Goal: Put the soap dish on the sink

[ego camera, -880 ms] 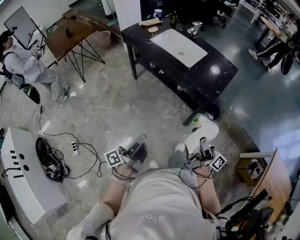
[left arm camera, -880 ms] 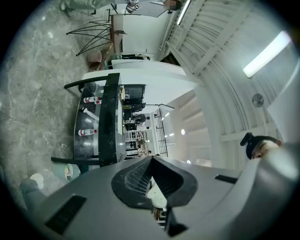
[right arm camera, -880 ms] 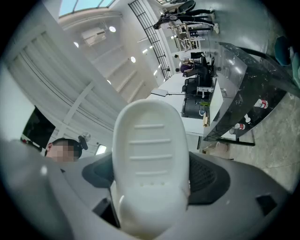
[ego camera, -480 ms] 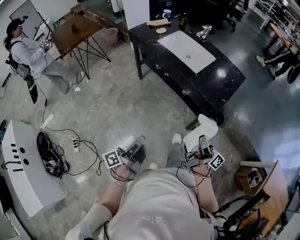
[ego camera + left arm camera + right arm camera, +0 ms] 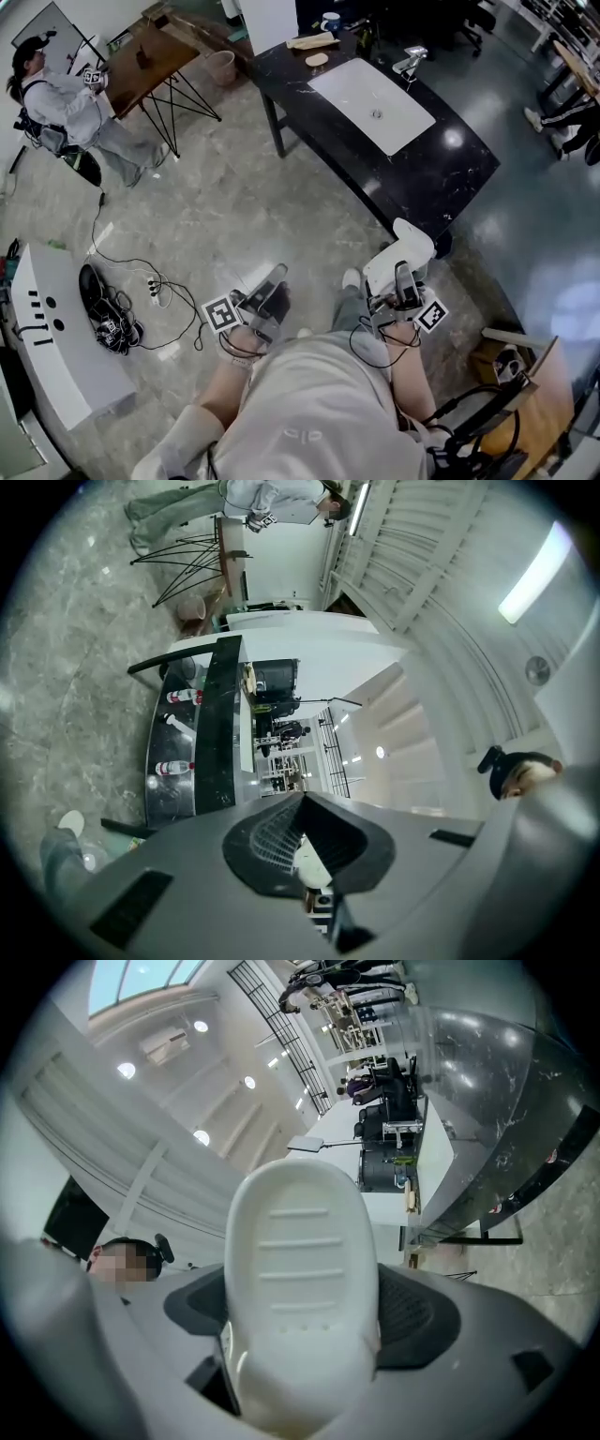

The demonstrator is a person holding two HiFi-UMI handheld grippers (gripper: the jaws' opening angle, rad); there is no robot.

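Observation:
A white oval soap dish (image 5: 401, 253) with ribbed inside (image 5: 300, 1279) sticks up from my right gripper (image 5: 403, 279), whose jaws are shut on its lower end. The gripper (image 5: 302, 1335) tilts upward, in front of the person's body. The white sink basin (image 5: 373, 92) is set in a black stone counter (image 5: 450, 155), with a faucet (image 5: 412, 58) at its far side, well ahead of both grippers. My left gripper (image 5: 270, 289) is held low at the left, its jaws (image 5: 300, 841) shut with nothing between them.
A cup (image 5: 330, 23), a small round item (image 5: 317, 59) and a flat board lie at the counter's far end. A seated person (image 5: 70, 108), a wooden table (image 5: 155, 61) and a bin (image 5: 222, 67) are at the back left. Cables (image 5: 141, 286) and a white unit (image 5: 47, 328) lie left; boxes (image 5: 511, 361) right.
The view has shifted a little, so the counter and sink now sit slightly nearer. Both grippers keep much the same pose, and the soap dish stays in the right one.

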